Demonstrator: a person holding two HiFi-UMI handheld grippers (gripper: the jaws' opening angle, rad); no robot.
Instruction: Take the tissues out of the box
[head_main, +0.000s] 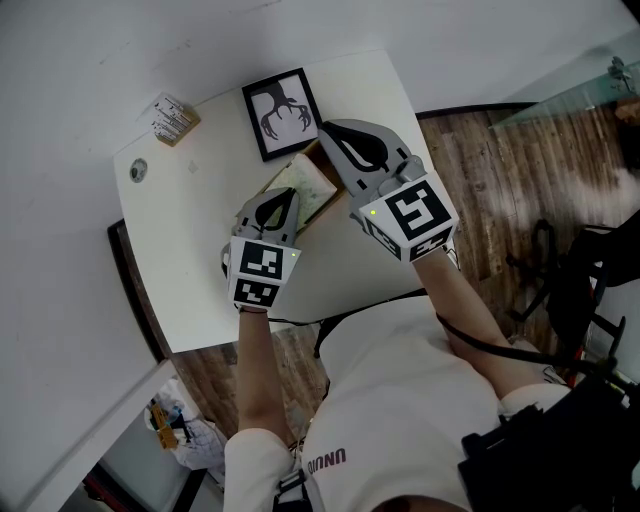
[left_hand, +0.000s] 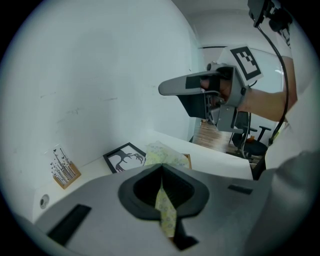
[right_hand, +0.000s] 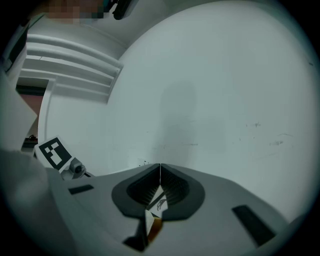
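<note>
One tissue (left_hand: 161, 154) atop wooden box (left_hand: 188, 161)

A framed picture (head_main: 281, 112) is laid on the surface (head_main: 190, 290) against the wall (head_main: 80, 70), and the tissue box (head_main: 305, 185) is set just before it. A small holder (head_main: 172, 118) is placed left of the picture.

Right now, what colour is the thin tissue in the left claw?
Pale yellow-green tissue, faintly patterned; best in left gripper view.

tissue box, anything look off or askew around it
Nothing spilled or broken. The tissue box sits at an angle to the picture frame. The left gripper pinches a patterned tissue, but the right gripper is shut on a white-and-brown scrap, hard to identify.
</note>
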